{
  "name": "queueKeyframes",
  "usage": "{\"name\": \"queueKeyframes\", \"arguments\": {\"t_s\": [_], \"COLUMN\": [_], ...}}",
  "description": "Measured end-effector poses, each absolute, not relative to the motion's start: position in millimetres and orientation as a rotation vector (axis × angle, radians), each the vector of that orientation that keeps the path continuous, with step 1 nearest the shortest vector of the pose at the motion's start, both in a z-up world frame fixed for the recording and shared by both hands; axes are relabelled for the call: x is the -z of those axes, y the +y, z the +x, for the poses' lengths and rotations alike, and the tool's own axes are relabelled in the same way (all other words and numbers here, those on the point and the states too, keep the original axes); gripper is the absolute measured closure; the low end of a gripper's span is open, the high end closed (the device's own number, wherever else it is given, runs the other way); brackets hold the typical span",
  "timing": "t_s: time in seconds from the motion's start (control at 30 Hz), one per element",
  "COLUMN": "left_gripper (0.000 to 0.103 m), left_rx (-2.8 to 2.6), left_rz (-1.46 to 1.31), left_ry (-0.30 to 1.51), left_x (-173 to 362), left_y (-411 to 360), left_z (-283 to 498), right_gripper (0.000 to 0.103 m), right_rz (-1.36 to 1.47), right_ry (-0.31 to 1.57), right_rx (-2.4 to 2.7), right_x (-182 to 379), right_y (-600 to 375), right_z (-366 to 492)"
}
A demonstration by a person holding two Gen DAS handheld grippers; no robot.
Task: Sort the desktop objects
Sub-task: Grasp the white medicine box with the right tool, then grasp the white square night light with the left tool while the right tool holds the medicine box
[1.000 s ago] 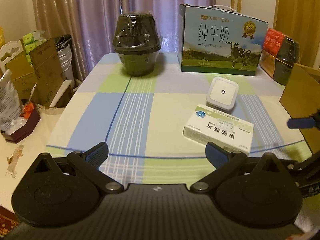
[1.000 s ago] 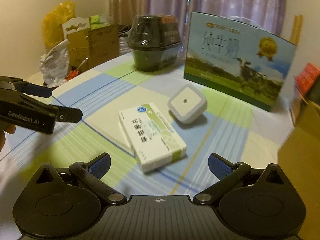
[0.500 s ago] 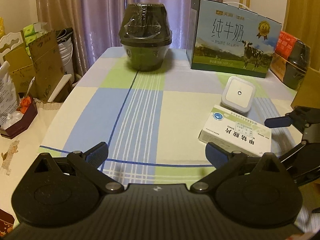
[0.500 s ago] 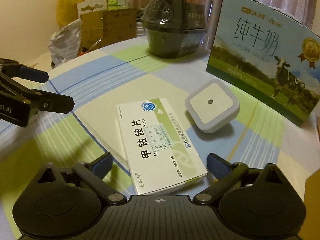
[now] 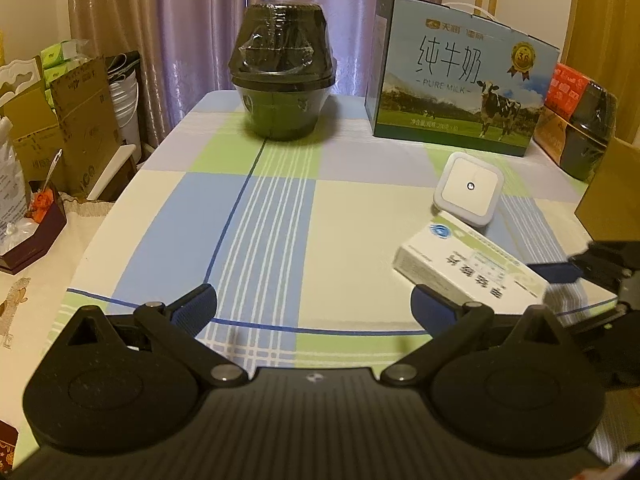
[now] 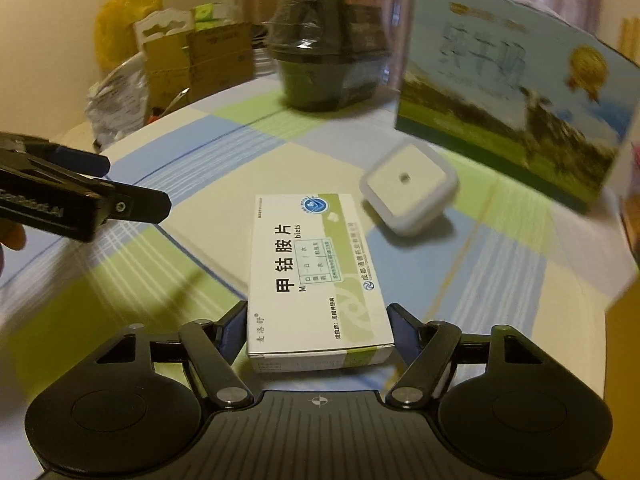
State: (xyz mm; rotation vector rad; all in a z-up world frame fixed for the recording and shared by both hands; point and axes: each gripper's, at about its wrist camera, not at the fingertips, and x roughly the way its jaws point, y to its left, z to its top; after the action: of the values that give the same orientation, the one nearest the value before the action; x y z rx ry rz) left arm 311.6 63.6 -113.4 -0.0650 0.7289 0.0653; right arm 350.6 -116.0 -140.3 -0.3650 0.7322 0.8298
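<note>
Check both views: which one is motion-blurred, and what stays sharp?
Right wrist view: the blue-green milk carton and checked tablecloth edges smear, while the white medicine box between the right gripper fingers reads crisply. Left wrist view: sharp throughout, dim warm light, fisheye bending.

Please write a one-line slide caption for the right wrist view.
Right gripper closes around the near end of the white medicine box; a white square device lies just beyond it.

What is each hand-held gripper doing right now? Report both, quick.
Left hand-held gripper: open, holding nothing.
Right hand-held gripper: fingers on both sides of the medicine box; whether it is gripped cannot be told.
</note>
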Motion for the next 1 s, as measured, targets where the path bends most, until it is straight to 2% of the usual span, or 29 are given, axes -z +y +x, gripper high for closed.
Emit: {"name": "queueKeyframes", "arguments": {"t_s": [0.17, 0.57, 0.6, 1.0], "left_gripper": [0.002, 0.002, 0.002, 0.002], "left_rx": [-0.052, -0.047, -0.046, 0.003], "left_rz": [-0.055, -0.057, -0.056, -0.013], "left_ry": [0.733, 0.726, 0.728, 0.703], "left_x": [115, 114, 115, 111], "left_y": [58, 56, 56, 39], "left_z": [312, 312, 312, 326], "right_gripper": [0.033, 0.030, 0.034, 0.035], "right_rz": [-0.348, -0.386, -0.387, -0.273], "right_ry": [0.768, 0.725, 0.734, 0.709], "right_rx": [-0.736, -0.776, -0.774, -0.533], "right_x": [140, 146, 148, 124], "right_y": [-133, -120, -121, -155], "right_z": [334, 337, 337, 353]}}
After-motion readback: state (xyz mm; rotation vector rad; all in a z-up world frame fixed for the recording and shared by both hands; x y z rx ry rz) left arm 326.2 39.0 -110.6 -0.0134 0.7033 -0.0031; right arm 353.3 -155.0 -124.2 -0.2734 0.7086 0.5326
